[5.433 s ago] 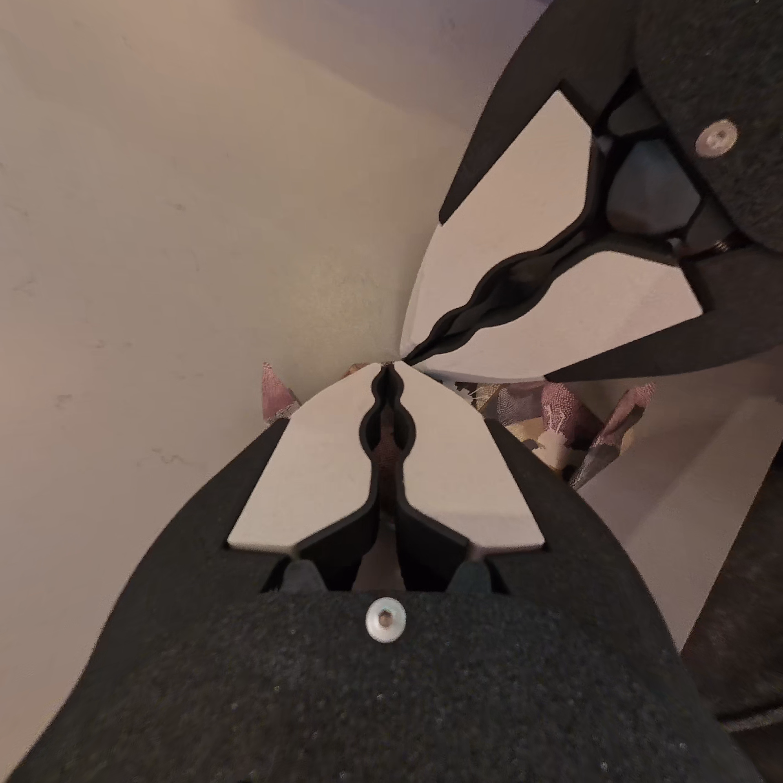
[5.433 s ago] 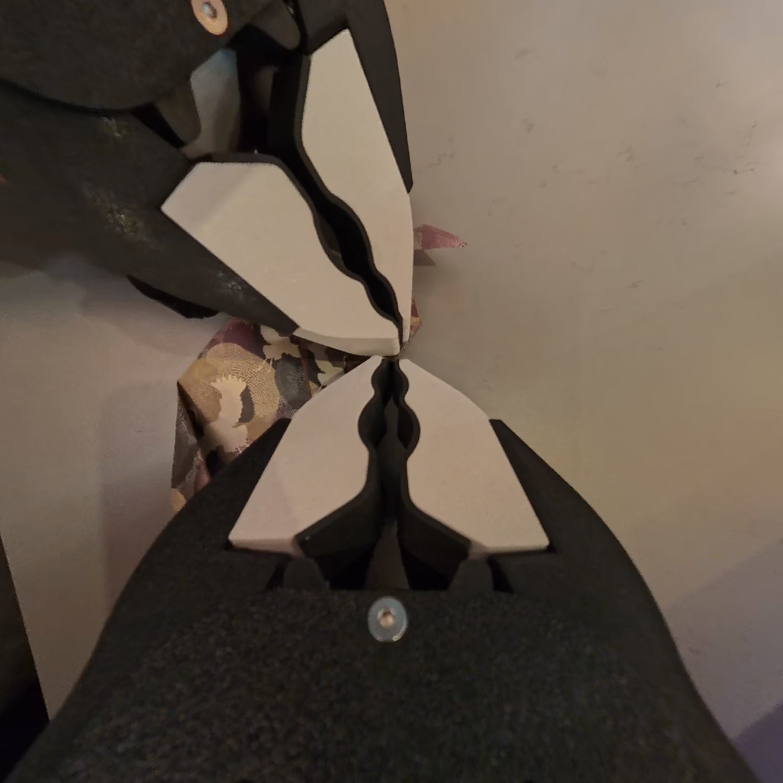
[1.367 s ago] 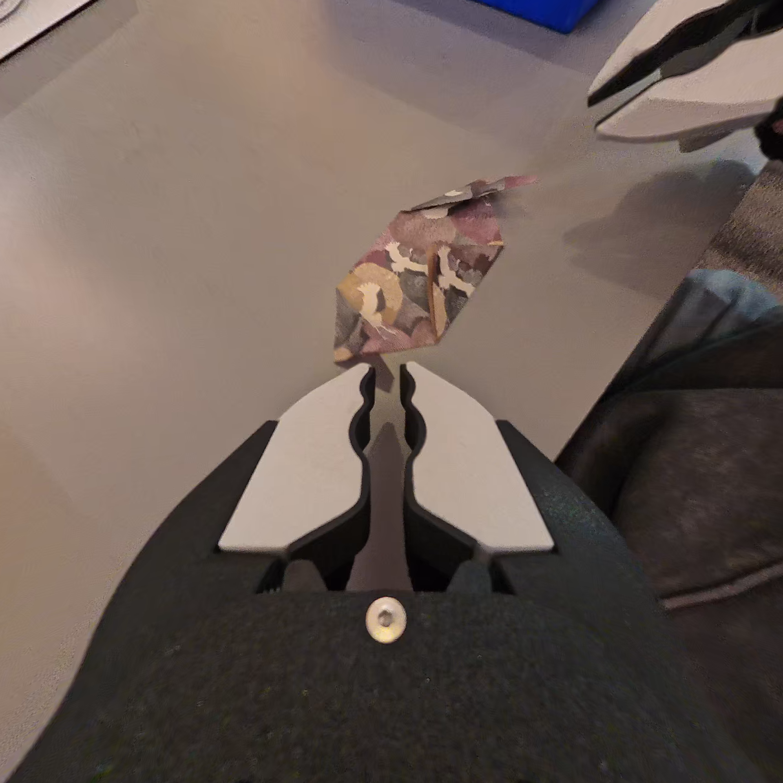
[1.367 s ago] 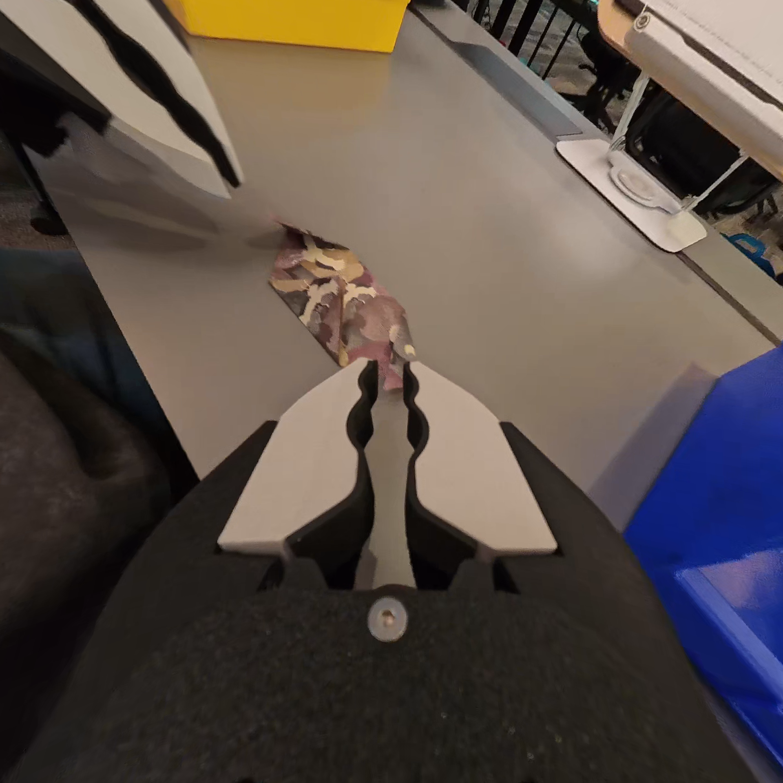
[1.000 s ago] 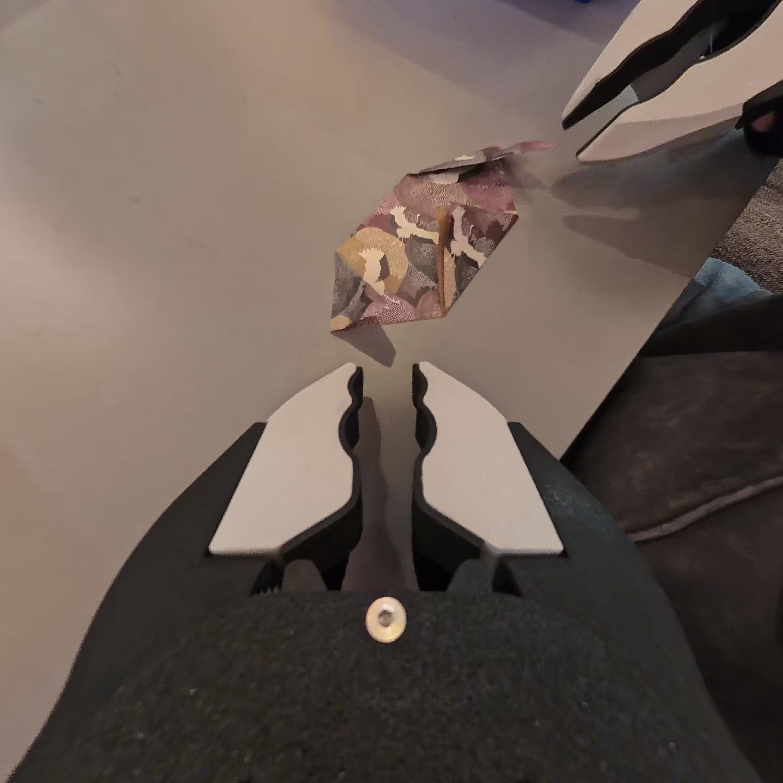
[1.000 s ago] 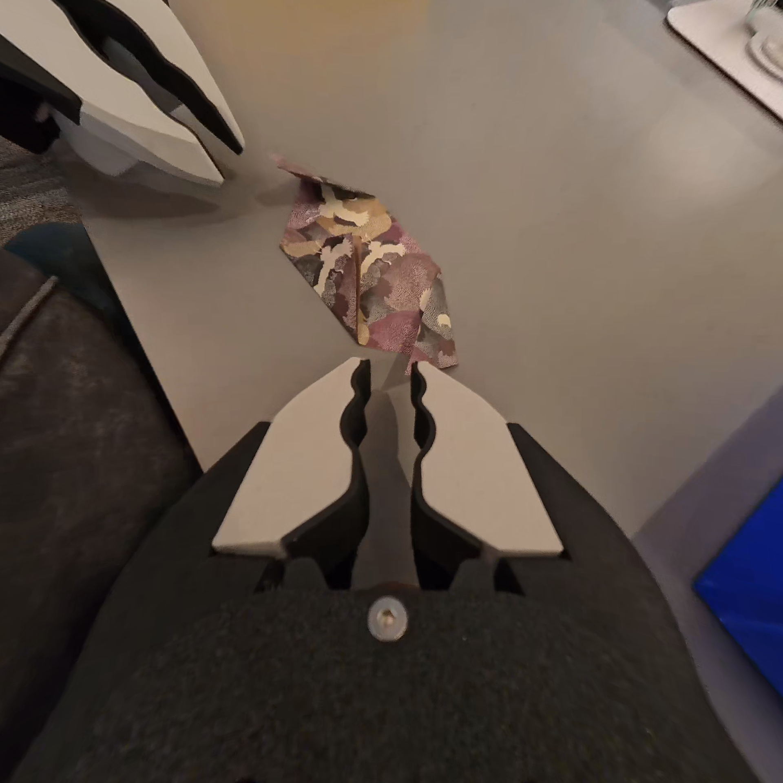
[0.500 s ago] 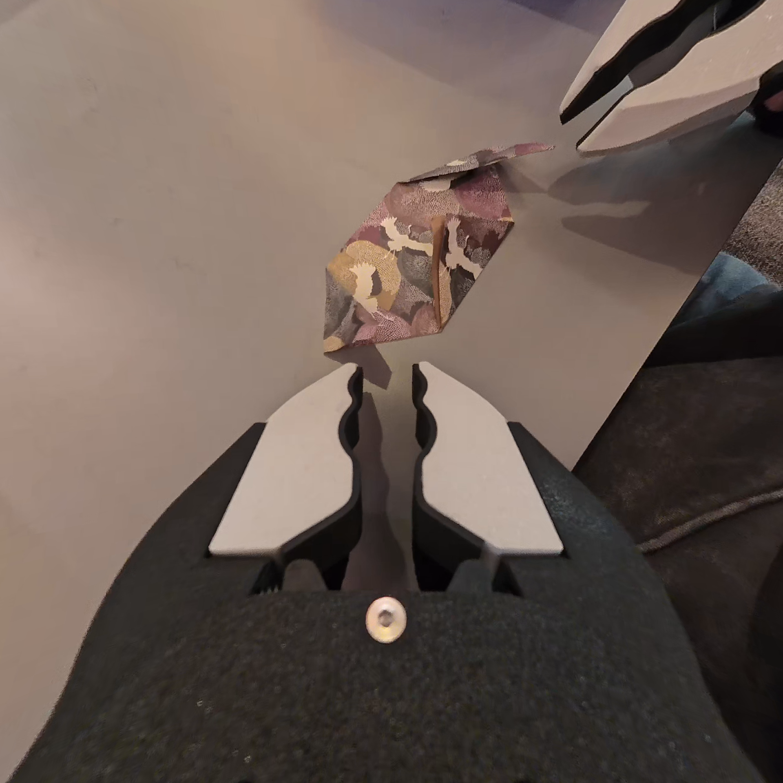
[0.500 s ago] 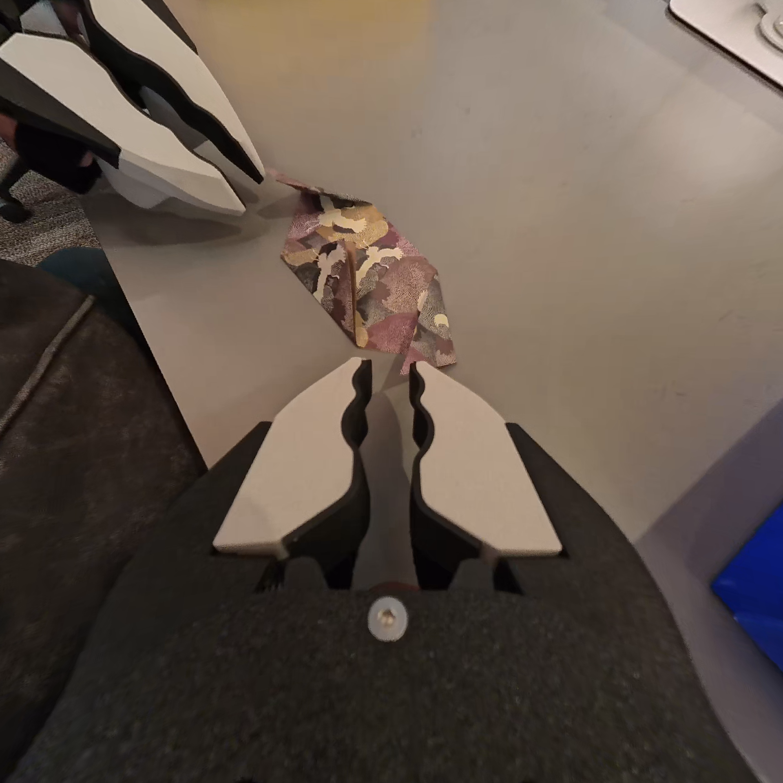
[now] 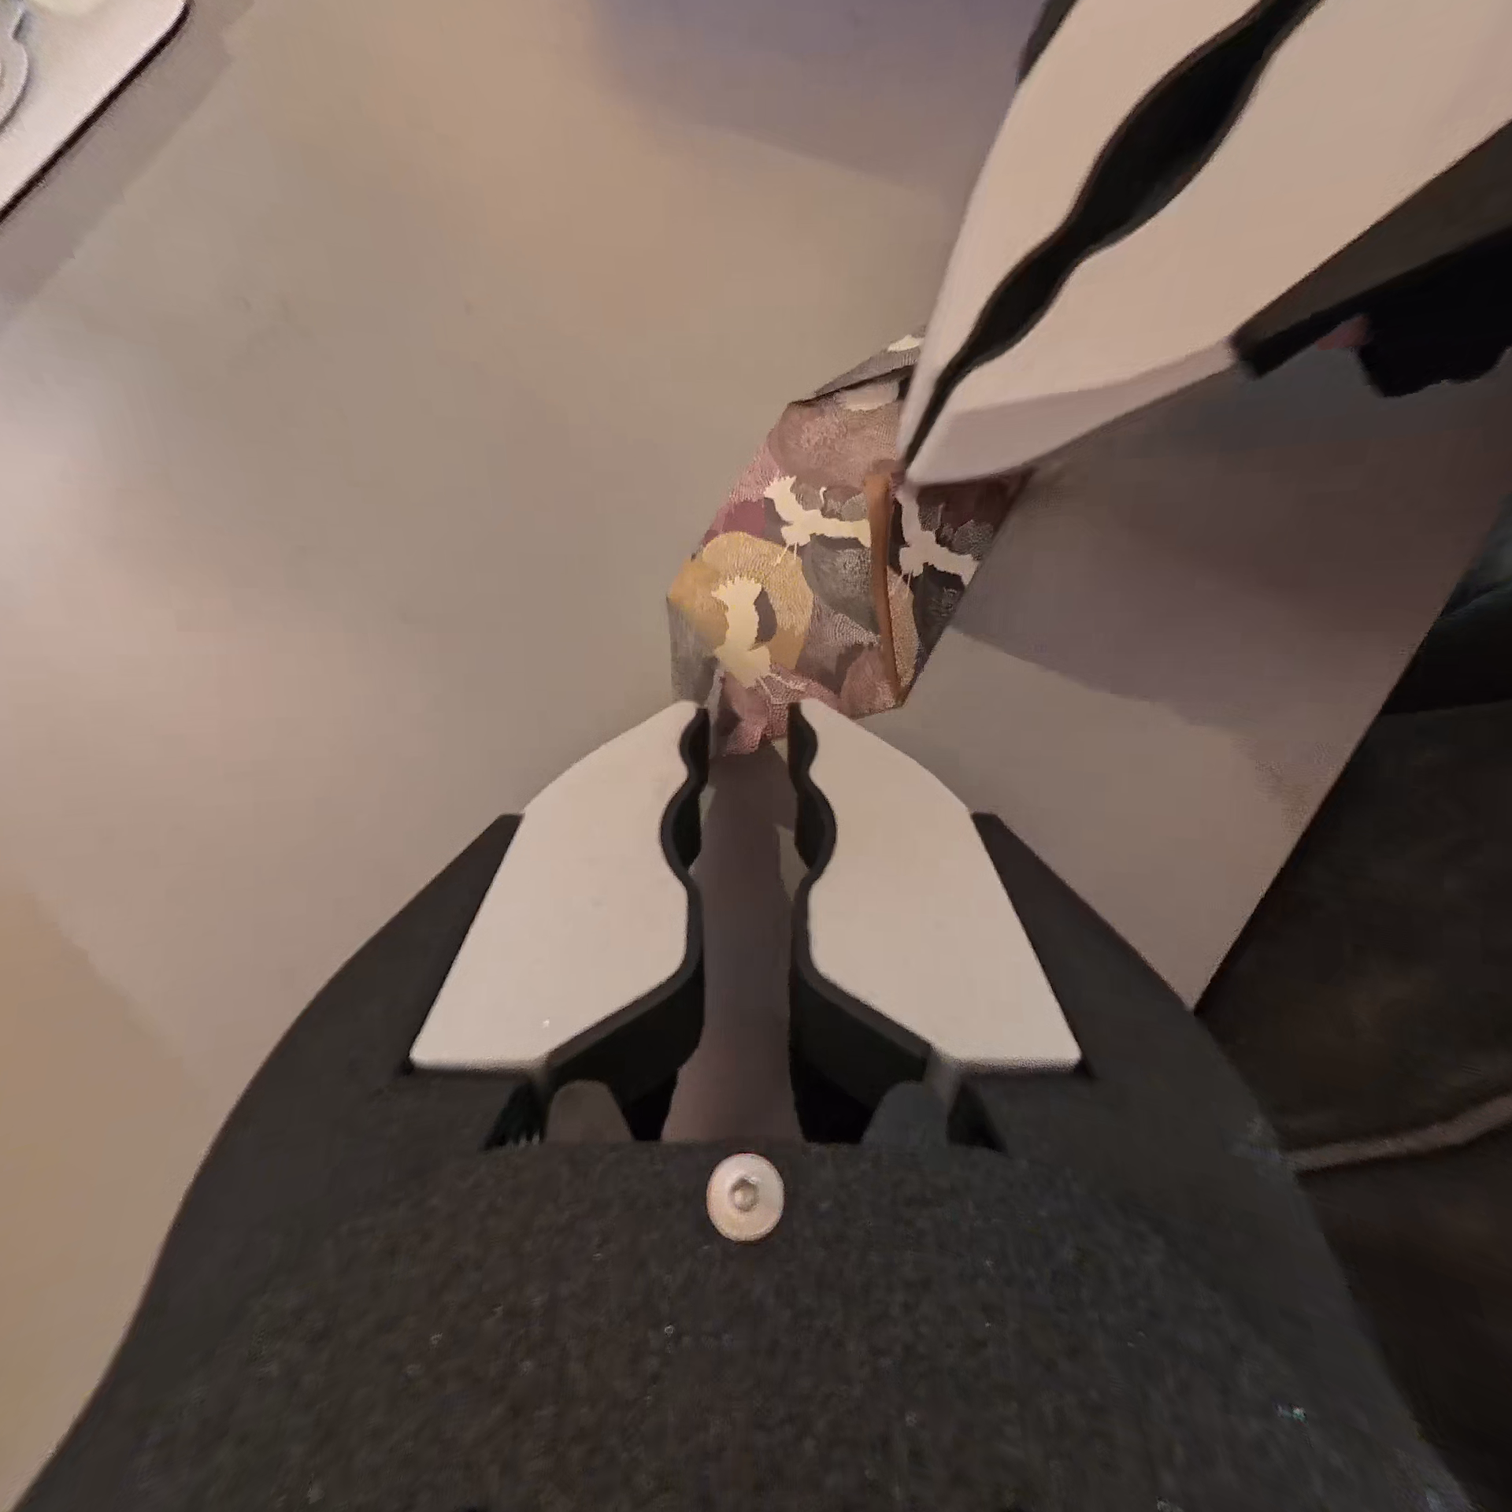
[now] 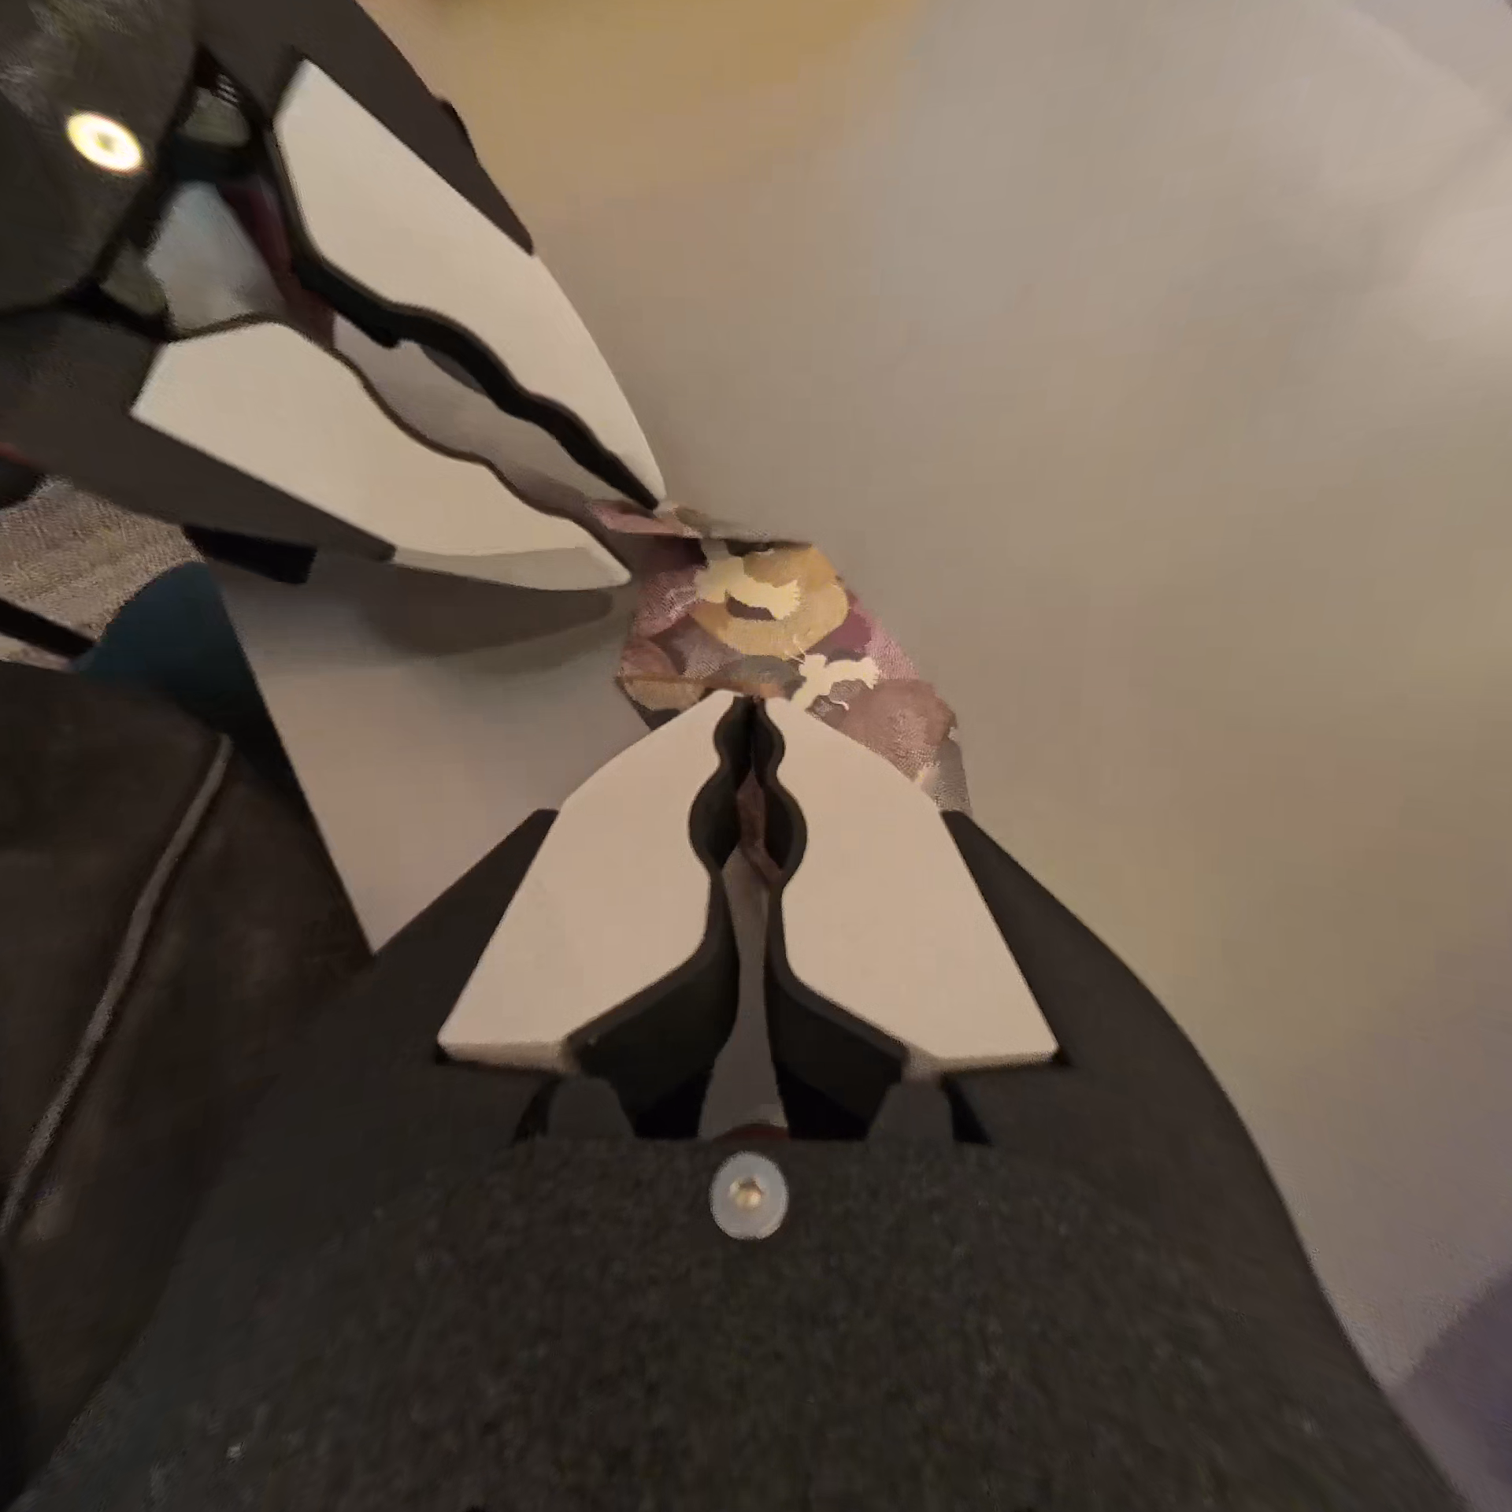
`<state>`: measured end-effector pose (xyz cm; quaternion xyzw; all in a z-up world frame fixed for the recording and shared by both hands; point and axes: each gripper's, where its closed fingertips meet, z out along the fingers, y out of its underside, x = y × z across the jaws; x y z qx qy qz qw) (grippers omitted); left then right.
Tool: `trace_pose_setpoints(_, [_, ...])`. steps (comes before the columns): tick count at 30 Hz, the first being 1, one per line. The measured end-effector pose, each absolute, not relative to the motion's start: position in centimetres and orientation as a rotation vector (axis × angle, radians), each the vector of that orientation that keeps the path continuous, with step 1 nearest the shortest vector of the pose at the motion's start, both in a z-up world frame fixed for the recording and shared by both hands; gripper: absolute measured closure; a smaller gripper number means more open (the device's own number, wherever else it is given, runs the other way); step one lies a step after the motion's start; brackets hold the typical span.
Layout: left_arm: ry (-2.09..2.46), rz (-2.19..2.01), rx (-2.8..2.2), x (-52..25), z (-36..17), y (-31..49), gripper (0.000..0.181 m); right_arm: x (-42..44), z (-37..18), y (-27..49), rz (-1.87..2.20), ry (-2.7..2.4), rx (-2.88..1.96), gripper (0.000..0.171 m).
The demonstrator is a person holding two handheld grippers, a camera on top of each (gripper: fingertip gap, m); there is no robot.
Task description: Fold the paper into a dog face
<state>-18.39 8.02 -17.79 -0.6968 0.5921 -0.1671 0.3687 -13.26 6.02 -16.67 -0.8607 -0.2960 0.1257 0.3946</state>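
The folded paper (image 9: 785, 589), patterned in purple, grey and gold with pale birds, lies near the table's edge. My left gripper (image 9: 746, 724) is open, and the paper's near tip sits between its fingertips. My right gripper (image 10: 749, 710) is shut on the paper's (image 10: 761, 605) other end, with a strip of paper showing between its fingers. In the left wrist view the right gripper (image 9: 908, 466) comes down from the upper right onto the paper's far part. In the right wrist view the left gripper (image 10: 642, 536) reaches in from the upper left.
The grey table (image 9: 368, 491) stretches away to the left and far side. Its edge runs close along the paper's right side, with dark fabric (image 9: 1350, 941) below it. A white tray corner (image 9: 65, 82) shows at the far left. My right fingertips sit around 6 cm from my left ones.
Both grippers have moved in onto the paper from opposite ends. The right gripper has shut on its end. The left gripper's fingertips now straddle the near tip.
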Motion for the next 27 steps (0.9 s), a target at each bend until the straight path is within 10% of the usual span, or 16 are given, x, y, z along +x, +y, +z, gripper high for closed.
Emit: trace_pose_setpoints(27, [1.608, -0.945, -2.063, -18.1, -18.8, 3.5, 0.158, -12.8, -19.5, 5.9, 0.336, -0.707, -2.311, 0.171])
